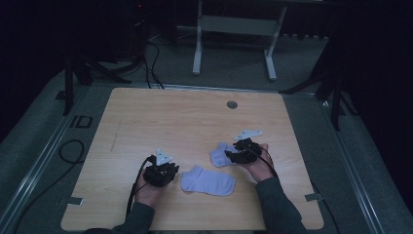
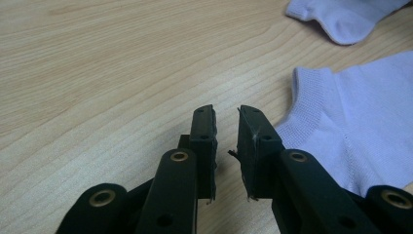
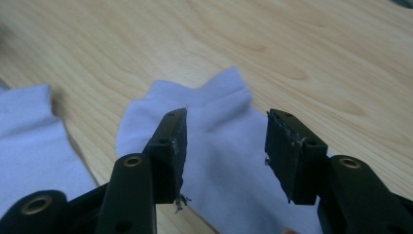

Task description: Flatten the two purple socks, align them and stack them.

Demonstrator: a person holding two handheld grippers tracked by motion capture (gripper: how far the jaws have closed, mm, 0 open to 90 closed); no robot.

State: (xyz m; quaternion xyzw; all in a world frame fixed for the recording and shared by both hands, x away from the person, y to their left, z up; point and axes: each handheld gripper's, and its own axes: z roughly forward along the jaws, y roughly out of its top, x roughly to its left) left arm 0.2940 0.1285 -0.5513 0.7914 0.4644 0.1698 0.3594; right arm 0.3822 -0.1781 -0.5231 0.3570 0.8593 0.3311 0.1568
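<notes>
The left claw (image 1: 168, 171) sits near the worktop's (image 1: 160, 117) front edge, left of centre, held in the person's left hand (image 1: 146, 191) with its cable trailing back toward that edge. In the left gripper view its jaws stand a narrow gap apart with nothing between them – released, resting low over bare wood, with the ribbed cuff of the near sock (image 2: 350, 126) just beside the right-hand jaw.

That near sock (image 1: 208, 181) – pale lilac, lying flat – is close to the front edge at about the middle of the worktop, just right of the left claw and apart from it.

The second sock (image 1: 220, 154), same colour, lies a little farther from the front edge and to the right, near the first but not touching it. The right claw (image 1: 233, 155) is at its right end, held in the right hand (image 1: 260, 165). In the right gripper view the jaws stand wide apart, hanging over the sock (image 3: 224, 146), whose fabric shows in the gap; the pads do not press it – released
</notes>
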